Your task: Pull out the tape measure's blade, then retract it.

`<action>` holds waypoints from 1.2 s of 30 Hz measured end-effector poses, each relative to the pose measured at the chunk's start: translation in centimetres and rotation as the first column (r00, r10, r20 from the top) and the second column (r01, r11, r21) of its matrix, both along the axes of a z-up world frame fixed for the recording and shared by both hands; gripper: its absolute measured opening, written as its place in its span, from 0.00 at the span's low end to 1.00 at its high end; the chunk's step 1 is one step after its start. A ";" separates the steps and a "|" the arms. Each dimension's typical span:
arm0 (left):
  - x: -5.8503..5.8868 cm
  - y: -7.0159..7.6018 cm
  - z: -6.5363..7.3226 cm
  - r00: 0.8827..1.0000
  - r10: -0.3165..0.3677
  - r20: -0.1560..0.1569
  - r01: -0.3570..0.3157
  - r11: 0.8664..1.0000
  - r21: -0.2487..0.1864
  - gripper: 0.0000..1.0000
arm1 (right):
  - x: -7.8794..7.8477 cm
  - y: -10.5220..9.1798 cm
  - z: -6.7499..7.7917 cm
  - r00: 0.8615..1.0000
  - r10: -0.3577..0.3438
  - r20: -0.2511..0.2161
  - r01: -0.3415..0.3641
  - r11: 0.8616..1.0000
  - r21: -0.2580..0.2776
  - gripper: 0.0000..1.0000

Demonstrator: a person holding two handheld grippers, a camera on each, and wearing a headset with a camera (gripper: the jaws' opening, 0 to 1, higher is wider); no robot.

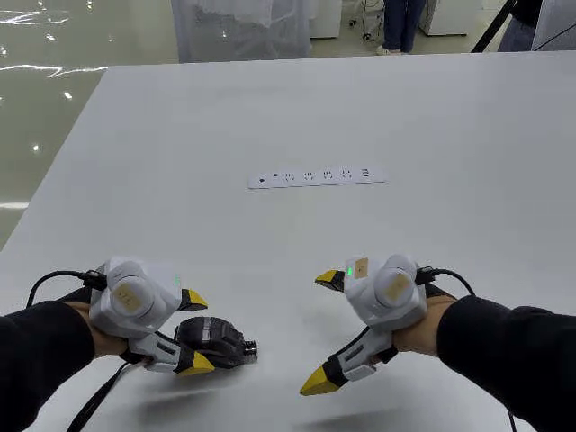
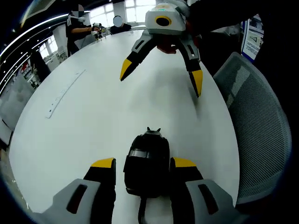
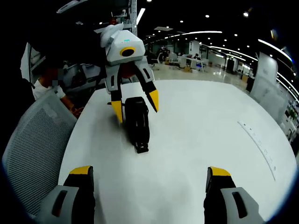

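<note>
A black tape measure lies on the white table near its front edge, with its blade tip showing just at the case mouth. My left gripper straddles the case with its yellow-tipped jaws. One jaw is close against the case and a small gap shows at the other, so it is open. My right gripper hovers a short way to the right, wide open and holding nothing, pointing at the tape measure.
A white power strip lies flat mid-table, well beyond both grippers. A grey mesh chair stands at the near table edge. People stand past the far end.
</note>
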State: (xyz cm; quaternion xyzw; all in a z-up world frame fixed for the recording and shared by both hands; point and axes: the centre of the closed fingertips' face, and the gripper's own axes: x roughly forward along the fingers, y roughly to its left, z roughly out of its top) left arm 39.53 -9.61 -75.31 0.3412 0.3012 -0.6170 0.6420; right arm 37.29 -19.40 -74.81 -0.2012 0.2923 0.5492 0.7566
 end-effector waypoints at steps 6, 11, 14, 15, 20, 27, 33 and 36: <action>-0.3 -0.1 -0.1 0.999 -0.036 -0.004 0.036 0.999 0.000 0.30 | 0.8 1.2 0.3 1.000 0.001 0.017 -0.001 1.000 0.018 0.99; -0.3 -0.3 -0.2 0.999 -0.045 -0.009 0.045 0.999 0.016 0.29 | 0.8 1.8 0.3 1.000 0.019 0.013 -0.019 1.000 0.013 0.89; -0.5 -0.3 -0.3 0.998 -0.060 -0.009 0.060 0.998 0.020 0.28 | 0.9 2.4 0.1 0.999 0.031 0.012 -0.031 0.999 0.022 0.89; -0.6 -0.3 -0.2 0.998 -0.062 -0.007 0.062 0.998 0.022 0.28 | 0.8 2.6 0.0 0.999 0.043 0.013 -0.043 0.999 0.013 0.87; -0.5 -0.3 -0.3 0.998 -0.057 -0.008 0.057 0.998 0.025 0.28 | 0.8 3.4 -0.9 0.996 0.082 0.025 -0.081 0.997 -0.018 0.76; -0.5 -0.2 -0.2 0.999 -0.043 -0.014 0.043 0.999 0.025 0.28 | 1.0 4.8 -2.1 0.994 0.107 0.012 -0.107 0.994 -0.035 0.53; -0.4 -0.2 -0.2 0.999 -0.038 -0.022 0.038 0.999 0.011 0.28 | 0.8 6.2 -3.2 0.987 0.158 0.011 -0.157 0.984 -0.087 0.33; -0.5 -0.2 -0.1 0.999 -0.033 -0.024 0.033 0.999 0.006 0.28 | 0.8 6.9 -3.4 0.985 0.171 0.006 -0.170 0.982 -0.086 0.28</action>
